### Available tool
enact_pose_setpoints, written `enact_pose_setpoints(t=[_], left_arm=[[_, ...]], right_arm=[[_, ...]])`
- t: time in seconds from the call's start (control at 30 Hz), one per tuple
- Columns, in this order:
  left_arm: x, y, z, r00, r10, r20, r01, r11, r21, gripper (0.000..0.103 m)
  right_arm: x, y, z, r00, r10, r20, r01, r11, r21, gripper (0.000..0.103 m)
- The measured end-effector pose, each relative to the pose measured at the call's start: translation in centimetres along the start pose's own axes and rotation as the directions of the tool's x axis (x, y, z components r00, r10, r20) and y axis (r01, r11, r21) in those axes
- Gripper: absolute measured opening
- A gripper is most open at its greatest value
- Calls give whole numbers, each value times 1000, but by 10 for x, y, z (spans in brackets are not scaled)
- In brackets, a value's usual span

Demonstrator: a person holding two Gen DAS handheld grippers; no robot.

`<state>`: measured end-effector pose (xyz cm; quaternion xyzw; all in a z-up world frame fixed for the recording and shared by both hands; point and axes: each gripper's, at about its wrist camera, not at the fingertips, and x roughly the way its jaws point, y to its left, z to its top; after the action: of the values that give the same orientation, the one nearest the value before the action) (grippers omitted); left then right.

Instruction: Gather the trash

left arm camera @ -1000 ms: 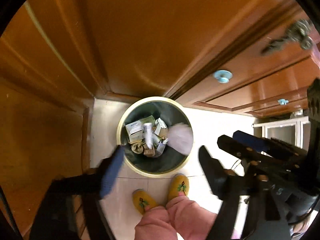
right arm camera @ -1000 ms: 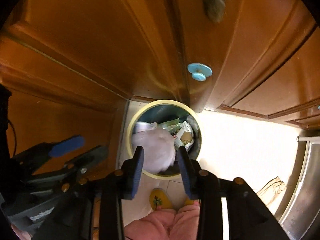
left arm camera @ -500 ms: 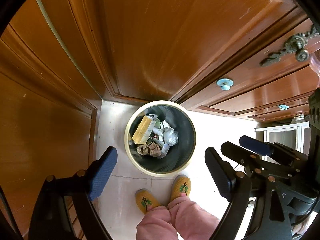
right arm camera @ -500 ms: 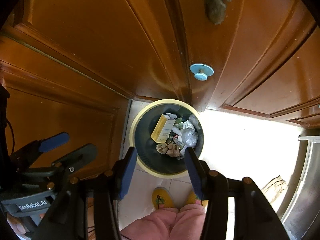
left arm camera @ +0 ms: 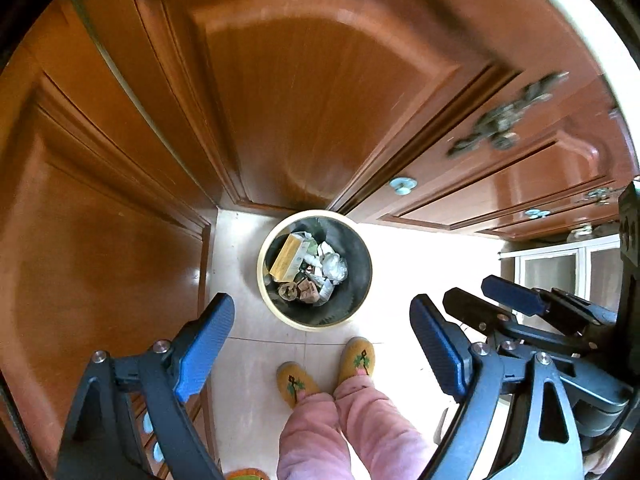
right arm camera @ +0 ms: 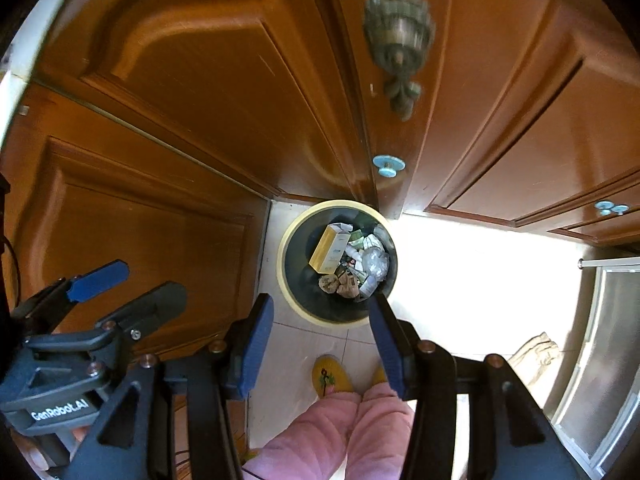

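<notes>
A pale tiled floor (left arm camera: pixel 248 364) is enclosed by glossy brown wooden doors (left arm camera: pixel 312 92); bright daylight is cast across the tiles from a window (left arm camera: pixel 560 264).

"GenRobot.AI" is printed on the left claw (right arm camera: pixel 128 292).

Trash (left arm camera: pixel 308 270) lies in the bin (left arm camera: pixel 362 304) (beside the door (left arm camera: pixel 304 92)).

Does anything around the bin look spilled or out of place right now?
Nothing stands out. The trash bin stands upright on the tiled floor, and the trash, yellow box included, lies inside its rim. No litter shows around it.
</notes>
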<state>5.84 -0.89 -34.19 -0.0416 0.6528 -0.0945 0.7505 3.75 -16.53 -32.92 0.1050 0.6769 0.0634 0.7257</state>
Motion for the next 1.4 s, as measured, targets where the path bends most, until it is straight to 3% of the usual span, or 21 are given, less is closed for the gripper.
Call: enact_pose_setpoints(t=[0.3,0.5,0.73,0.9,1.07,1.4], left_arm=[[-112,-33,10,996,19,83,-24,998,57,88],[-192,-47,17,981,53,187,-70,994,84,88],[-282,-68,26,941,92,325,-120,990,67,88],[-333,-80,33,900,111,422,-145,988,50,88],[-361,-89,34,862,138,488,-178,983,36,88],[-395,-89,39,809,166,564,-199,980,-4,88]], right_arm=[[-106,20,6,998,-26,61,27,999,-20,50],[-181,39,11,989,-36,142,42,998,-38,50],[-253,57,17,967,-21,254,37,998,-58,50],[-298,65,19,937,-18,349,41,997,-60,53],[-331,71,22,906,-10,423,35,998,-52,55],[-376,76,19,827,-40,561,67,997,-28,62]])
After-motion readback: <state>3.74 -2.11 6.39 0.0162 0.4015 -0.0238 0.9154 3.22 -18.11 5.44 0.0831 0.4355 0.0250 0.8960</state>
